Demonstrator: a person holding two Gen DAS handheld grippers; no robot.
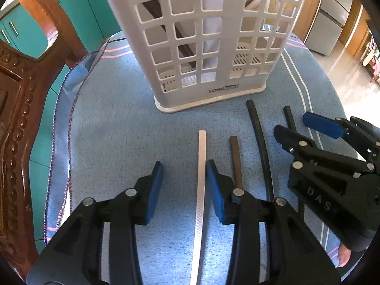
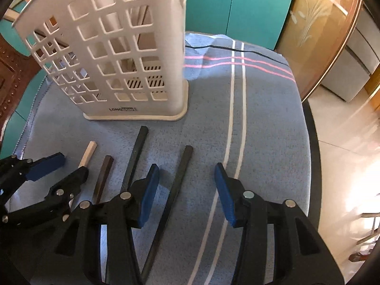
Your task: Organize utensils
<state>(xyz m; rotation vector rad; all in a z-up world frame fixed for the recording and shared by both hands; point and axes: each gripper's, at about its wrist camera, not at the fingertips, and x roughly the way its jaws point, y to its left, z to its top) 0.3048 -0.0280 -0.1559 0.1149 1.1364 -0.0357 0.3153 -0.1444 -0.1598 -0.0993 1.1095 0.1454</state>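
Observation:
A white lattice utensil holder (image 1: 201, 47) (image 2: 118, 59) stands upright at the back of the blue cloth (image 1: 114, 130). In front of it lie several chopsticks side by side. My left gripper (image 1: 185, 190) (image 2: 57, 171) is open over the white chopstick (image 1: 200, 190) (image 2: 87, 156), which runs between the jaws close to the right pad (image 1: 215, 190). A brown chopstick (image 1: 236, 163) (image 2: 103, 178) and a black one (image 1: 260, 147) (image 2: 135, 156) lie to its right. My right gripper (image 2: 187, 194) (image 1: 301, 130) is open astride another black chopstick (image 2: 177, 190) (image 1: 289, 118), with neither pad pressing it.
Dark sticks (image 1: 163, 30) stand inside the holder's left compartment. A carved wooden chair (image 1: 19, 118) borders the left side, with teal cabinets (image 1: 23, 30) behind it. The cloth's white stripes (image 2: 237, 118) run near the right table edge; tiled floor (image 2: 344, 142) lies beyond.

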